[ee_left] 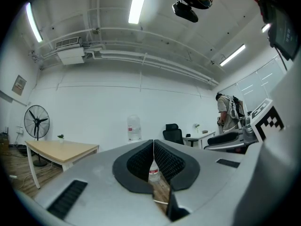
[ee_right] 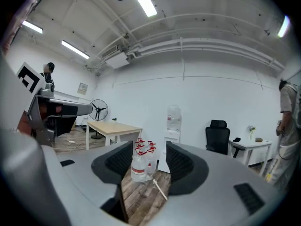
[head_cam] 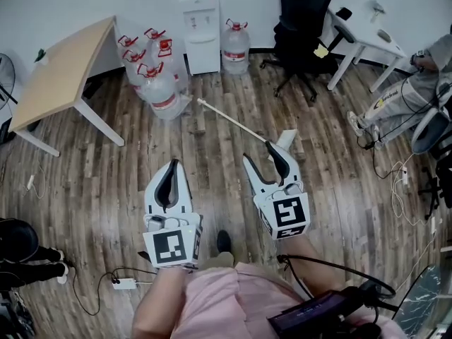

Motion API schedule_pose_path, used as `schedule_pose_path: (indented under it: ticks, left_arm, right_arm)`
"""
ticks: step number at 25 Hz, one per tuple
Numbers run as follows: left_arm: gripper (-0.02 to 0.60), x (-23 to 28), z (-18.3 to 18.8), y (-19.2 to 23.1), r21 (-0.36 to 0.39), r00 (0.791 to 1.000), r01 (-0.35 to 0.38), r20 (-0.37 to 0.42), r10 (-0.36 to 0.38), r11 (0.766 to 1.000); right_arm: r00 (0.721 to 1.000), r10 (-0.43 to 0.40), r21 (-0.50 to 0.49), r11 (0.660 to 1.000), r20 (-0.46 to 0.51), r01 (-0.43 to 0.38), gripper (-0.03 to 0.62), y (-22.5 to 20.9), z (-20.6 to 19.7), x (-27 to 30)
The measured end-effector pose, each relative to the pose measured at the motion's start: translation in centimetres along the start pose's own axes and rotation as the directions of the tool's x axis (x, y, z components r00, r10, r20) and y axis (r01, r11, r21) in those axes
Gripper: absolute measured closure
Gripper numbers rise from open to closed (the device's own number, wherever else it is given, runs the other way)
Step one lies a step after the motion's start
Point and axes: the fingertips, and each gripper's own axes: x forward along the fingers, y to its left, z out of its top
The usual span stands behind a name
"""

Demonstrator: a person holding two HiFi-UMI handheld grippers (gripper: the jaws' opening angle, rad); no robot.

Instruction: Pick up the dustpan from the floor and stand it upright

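Note:
The dustpan lies flat on the wood floor, its long pale handle running from near the water bottles toward me, its pan partly hidden behind my right gripper. Held above the pan end, my right gripper is open and empty; the right gripper view shows its jaws apart and the handle on the floor beyond. My left gripper hovers to the left of the dustpan, shut on nothing, and in the left gripper view its pads meet.
Several large water bottles stand by a white water dispenser at the far wall. A wooden table is at the left, a black office chair and white desk at the right, with a seated person. A power strip lies near my feet.

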Motion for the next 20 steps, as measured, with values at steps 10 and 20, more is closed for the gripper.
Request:
schedule_pose_path:
  ticks: [10,20]
  left_arm:
    - [0.568,5.9,2.0,2.9,0.024,0.998,0.020,0.062,-0.021,1.000]
    - [0.568,11.8,-0.5,3.0,0.024,0.999,0.043,0.026,-0.044,0.999]
  right_arm:
    - [0.998,-0.037,-0.040,0.998,0.053,0.039,0.381,-1.9,3.3,5.4]
    - [0.999,-0.040,-0.024,0.999,0.014,0.041,0.384,-4.8,1.0,10.0]
